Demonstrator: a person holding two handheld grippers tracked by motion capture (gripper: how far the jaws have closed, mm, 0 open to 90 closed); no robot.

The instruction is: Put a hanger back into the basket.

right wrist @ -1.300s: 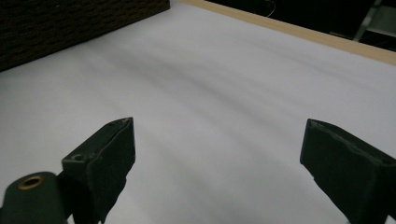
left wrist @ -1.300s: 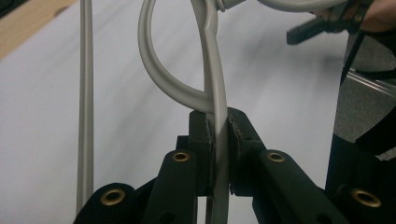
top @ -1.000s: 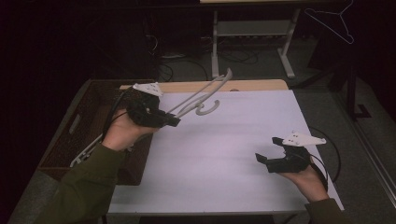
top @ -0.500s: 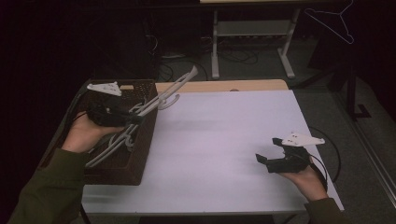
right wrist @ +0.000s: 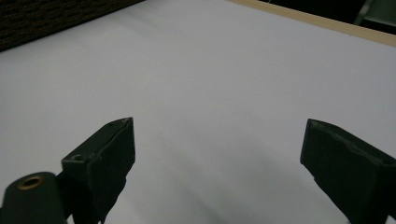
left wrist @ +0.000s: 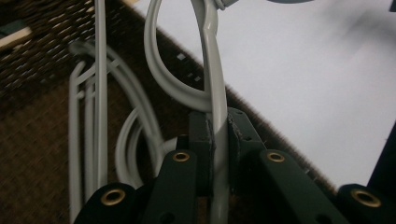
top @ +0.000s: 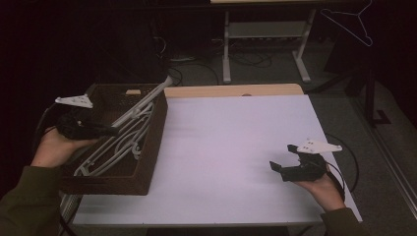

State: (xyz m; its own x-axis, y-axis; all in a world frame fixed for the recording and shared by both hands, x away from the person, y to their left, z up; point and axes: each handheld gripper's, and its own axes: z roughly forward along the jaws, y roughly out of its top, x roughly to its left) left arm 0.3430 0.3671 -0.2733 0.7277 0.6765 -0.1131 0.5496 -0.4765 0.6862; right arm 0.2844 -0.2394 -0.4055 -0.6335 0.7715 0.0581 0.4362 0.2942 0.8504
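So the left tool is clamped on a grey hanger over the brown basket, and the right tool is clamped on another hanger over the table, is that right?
Not quite. The right tool is open and holds nothing above the white table, as the right gripper view shows. The left tool is indeed clamped on a grey hanger over the brown basket.

No legible text, label, brand, number or sign appears on any surface in the three views. The dim lighting leaves no readable marking on the objects or furniture.
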